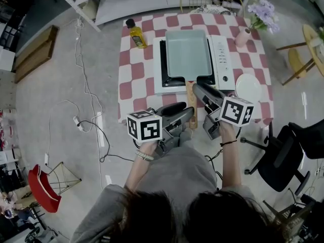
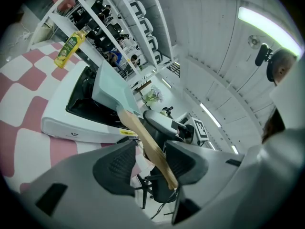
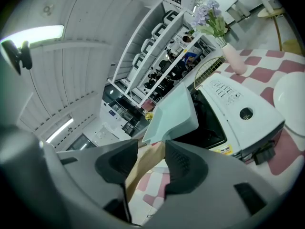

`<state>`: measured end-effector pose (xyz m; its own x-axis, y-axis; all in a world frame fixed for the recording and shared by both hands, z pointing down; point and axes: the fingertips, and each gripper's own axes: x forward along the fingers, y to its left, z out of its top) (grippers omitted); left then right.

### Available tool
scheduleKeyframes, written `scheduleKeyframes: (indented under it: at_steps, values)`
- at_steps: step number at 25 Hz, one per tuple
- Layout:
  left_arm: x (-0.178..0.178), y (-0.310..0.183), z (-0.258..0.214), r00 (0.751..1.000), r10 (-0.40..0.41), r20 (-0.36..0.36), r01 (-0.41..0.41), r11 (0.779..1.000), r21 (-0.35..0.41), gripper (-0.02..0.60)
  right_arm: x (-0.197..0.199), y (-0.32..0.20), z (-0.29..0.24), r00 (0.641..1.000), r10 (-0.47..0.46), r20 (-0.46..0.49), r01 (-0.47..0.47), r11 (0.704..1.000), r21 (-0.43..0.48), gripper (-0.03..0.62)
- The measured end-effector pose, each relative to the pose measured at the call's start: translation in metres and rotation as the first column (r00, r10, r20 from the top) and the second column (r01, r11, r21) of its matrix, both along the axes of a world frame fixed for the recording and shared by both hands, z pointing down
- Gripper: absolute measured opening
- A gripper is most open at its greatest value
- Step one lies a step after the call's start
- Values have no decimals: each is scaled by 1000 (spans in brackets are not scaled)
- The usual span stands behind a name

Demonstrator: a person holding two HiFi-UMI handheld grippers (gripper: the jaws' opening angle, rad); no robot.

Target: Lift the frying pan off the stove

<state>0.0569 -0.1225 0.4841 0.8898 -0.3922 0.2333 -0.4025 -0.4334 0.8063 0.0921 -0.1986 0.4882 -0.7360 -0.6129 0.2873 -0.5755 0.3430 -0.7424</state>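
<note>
A pale green rectangular frying pan (image 1: 188, 53) sits on the white stove (image 1: 221, 59) on the red-checked table (image 1: 132, 80). Its wooden handle (image 1: 191, 103) points over the near table edge towards me. My left gripper (image 1: 185, 113) comes at the handle's end from the left, and my right gripper (image 1: 198, 89) from the right, closer to the pan. In the left gripper view the handle (image 2: 143, 137) runs between the open jaws of the left gripper (image 2: 150, 149), with a gap at one pad. In the right gripper view the handle (image 3: 143, 168) lies between the spread pads of the right gripper (image 3: 151, 156), below the pan (image 3: 174, 111).
A yellow oil bottle (image 1: 135, 34) stands at the table's back left. A pink vase of flowers (image 1: 243, 34) is at the back right, and a white plate (image 1: 248, 87) lies right of the stove. A black office chair (image 1: 288, 156) stands to my right; cables (image 1: 86, 120) trail on the floor to the left.
</note>
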Motion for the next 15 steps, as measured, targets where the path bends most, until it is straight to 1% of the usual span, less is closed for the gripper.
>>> scheduleKeyframes:
  at_steps: [3,8,15]
  values:
    - [4,0,2,1000,14,-14,-14,1000,-17,203,-1,-2,5,1000,-2,14,2,1000,-18,198]
    - [12,1,5,999,45,-27,-46,998,-36,227,-11,-2,9,996,-27,82,33,997,-74,229]
    - [20,-1,7,996,79,-52,-82,995,-62,230,-19,-5,19,989,-57,138,76,988,-137,249]
